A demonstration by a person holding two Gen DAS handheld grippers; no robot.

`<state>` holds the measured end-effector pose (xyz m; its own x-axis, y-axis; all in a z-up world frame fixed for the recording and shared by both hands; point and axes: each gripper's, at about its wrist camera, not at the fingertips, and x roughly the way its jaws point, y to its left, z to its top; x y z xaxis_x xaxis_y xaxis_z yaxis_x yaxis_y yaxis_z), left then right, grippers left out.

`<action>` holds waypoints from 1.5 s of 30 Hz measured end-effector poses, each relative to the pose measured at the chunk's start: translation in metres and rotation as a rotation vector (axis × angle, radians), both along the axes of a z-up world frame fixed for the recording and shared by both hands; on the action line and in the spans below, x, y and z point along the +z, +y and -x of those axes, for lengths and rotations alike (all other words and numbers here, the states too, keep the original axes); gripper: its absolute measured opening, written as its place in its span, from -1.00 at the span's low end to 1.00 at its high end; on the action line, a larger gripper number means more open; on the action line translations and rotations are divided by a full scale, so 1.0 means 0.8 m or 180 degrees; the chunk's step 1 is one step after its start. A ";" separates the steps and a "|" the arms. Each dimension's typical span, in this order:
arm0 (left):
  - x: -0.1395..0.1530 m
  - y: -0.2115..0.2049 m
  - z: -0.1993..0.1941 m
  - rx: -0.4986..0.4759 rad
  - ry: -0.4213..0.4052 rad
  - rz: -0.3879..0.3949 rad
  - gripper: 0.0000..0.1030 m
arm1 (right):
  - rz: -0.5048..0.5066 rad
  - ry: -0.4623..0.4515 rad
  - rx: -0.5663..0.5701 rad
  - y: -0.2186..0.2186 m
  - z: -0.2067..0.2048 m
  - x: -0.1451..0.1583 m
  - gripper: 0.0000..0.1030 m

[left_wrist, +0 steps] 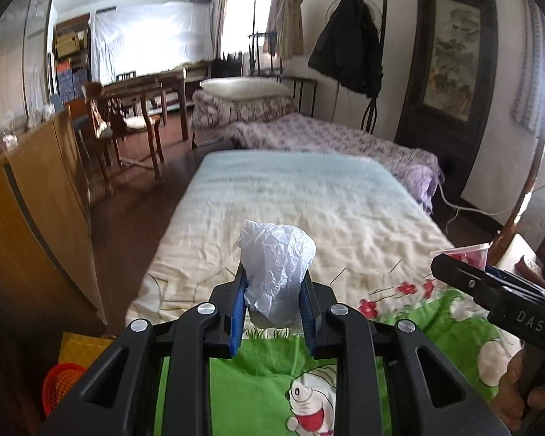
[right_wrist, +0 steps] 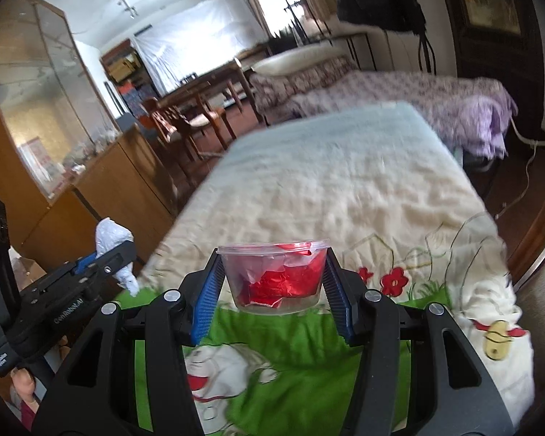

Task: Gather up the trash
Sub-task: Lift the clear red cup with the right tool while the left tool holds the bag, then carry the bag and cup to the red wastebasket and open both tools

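Two loads: left gripper (left_wrist: 274,283) pinching a crumpled white bag (left_wrist: 276,265), right gripper (right_wrist: 272,276) clamping a clear tub (right_wrist: 274,276).

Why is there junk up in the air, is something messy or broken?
Nothing is broken or spilled. The left gripper holds a crumpled white bag and the right gripper holds a clear cup of red wrappers above the bed.

A: Where did the bed (left_wrist: 290,196) sit against the rest?

B: Cabinet (left_wrist: 36,196) to its left, chairs (left_wrist: 127,123) beyond that. A second bed (left_wrist: 327,134) lay behind it. Crumpled bag (left_wrist: 276,272) and tub (right_wrist: 272,276) were above its near end, bag left of tub.

A: Floor?

B: Basket (left_wrist: 60,385) at its near-left corner.
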<state>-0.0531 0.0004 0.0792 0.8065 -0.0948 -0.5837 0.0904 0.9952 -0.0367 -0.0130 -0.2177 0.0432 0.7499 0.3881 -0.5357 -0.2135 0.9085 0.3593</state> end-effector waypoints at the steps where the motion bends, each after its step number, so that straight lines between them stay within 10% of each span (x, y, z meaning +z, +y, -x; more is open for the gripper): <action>1: 0.006 0.001 0.006 -0.0003 -0.0042 -0.0006 -0.50 | -0.0010 -0.0058 0.0005 0.000 0.007 0.008 0.03; 20: 0.100 0.043 0.123 0.0102 -0.0698 -0.0037 -0.46 | 0.0070 -0.0728 0.0466 0.072 0.090 0.108 0.03; 27: 0.035 0.185 0.124 0.0722 -0.0216 0.0061 -0.46 | 0.0305 -0.0401 0.1051 0.186 0.064 0.076 0.03; 35: -0.118 0.385 0.152 0.1641 0.0646 0.0581 -0.36 | 0.0578 0.0127 0.1944 0.374 0.042 0.008 0.03; 40: -0.175 0.461 0.178 0.2127 0.0889 0.0654 0.42 | 0.0839 0.0421 0.2395 0.489 0.040 -0.052 0.03; 45: -0.205 0.504 0.208 0.2450 0.0987 0.0681 0.67 | 0.0954 0.0946 0.2761 0.578 0.035 -0.124 0.05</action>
